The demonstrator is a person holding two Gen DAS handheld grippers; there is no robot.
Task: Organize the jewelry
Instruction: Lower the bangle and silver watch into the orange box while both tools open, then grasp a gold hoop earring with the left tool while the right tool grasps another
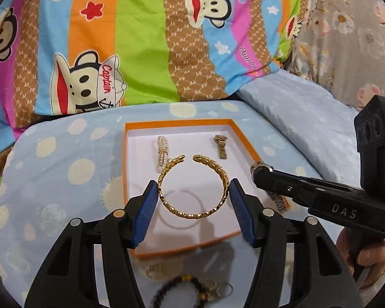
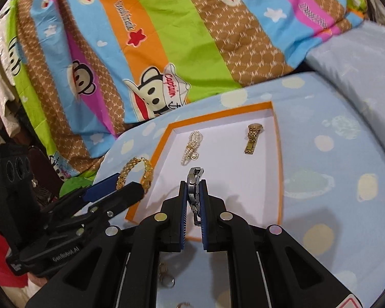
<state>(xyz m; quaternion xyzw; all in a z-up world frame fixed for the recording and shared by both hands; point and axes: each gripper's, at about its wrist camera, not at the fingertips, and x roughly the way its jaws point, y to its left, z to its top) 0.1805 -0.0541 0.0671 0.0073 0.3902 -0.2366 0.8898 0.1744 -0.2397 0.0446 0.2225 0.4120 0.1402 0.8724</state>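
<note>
**Asker:** Jewelry first. Where is it, and who holds what?

**Describer:** A gold cuff bangle hangs between the left gripper pads, pinched at its two sides, above the orange box. Its shadow on the white floor suggests it is held clear, probably for setting down. The right gripper is clenched on a silver watch, gripped by the band so the case points forward over the box.

**Asker:** Anything already inside?

**Describer:** A pearl bracelet and a gold watch lie well apart at the far end.

**Asker:** What is unclear?

**Describer:** A dark bead bracelet and small rings sit blurred on the spotted cloth nearest the camera, partly behind the fingers. The silver watch face is hidden.
</note>
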